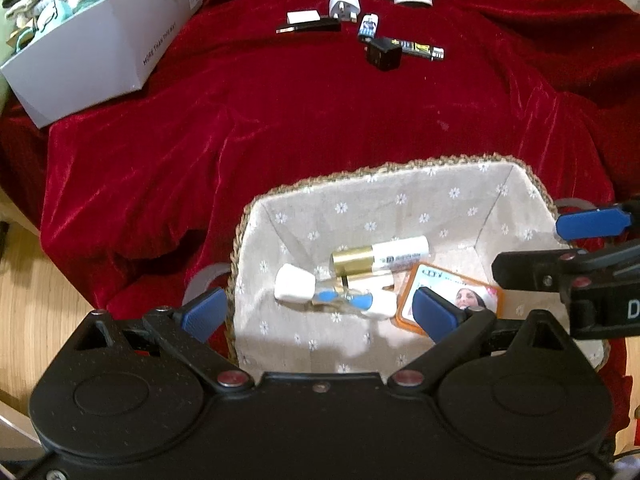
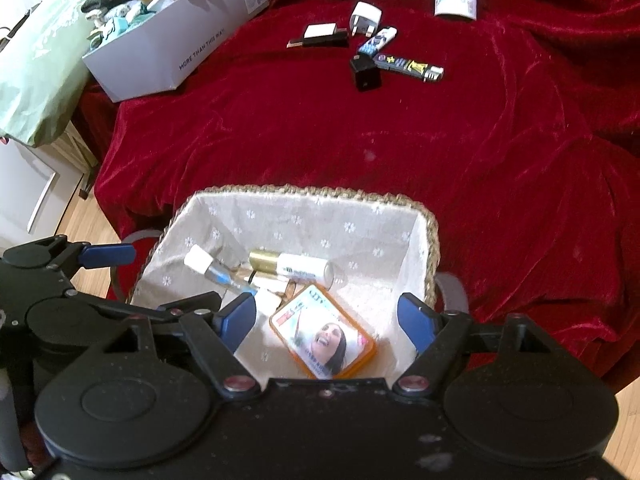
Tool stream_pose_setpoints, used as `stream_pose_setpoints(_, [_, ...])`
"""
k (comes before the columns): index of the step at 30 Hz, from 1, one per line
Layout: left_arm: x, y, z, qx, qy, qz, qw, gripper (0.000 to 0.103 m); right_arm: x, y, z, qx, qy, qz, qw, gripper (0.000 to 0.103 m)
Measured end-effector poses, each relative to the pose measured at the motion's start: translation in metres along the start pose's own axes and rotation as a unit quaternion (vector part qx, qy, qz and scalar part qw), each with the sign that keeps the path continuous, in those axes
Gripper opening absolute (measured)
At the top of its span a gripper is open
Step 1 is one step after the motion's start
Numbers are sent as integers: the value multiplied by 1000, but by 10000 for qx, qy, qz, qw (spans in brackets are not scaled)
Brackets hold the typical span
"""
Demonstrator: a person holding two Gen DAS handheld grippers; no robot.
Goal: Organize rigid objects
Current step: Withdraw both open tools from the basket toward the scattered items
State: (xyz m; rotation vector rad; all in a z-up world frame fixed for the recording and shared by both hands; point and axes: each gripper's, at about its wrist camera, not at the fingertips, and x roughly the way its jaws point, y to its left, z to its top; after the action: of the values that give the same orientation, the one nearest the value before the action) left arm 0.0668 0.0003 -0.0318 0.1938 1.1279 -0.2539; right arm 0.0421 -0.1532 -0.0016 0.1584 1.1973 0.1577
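1. My right hand-held gripper point(image 2: 326, 318) hangs wide open and empty over the basket point(image 2: 316, 191), the orange tin point(image 2: 324, 334) lying inside.
2. My left hand-held gripper point(image 1: 320, 312) is open, empty too.
3. Chargers point(image 2: 365, 74) wait on the red cloth point(image 2: 440, 152).

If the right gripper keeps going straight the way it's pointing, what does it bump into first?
Most likely the orange card pack lying in the basket. It sits right between the open right gripper pads, with nothing above it. Depth is hard to judge.
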Motion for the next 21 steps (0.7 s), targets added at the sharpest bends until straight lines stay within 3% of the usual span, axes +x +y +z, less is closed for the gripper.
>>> stream_pose_setpoints(15, [-8, 13, 39, 39, -668, 106, 9977, 96, -16, -14, 38, 23, -840, -401, 9957, 87])
stream_pose_setpoints(21, [-3, 18, 54, -5, -819, 138, 9965, 96, -8, -21, 52, 60, -977, -561, 9936, 87])
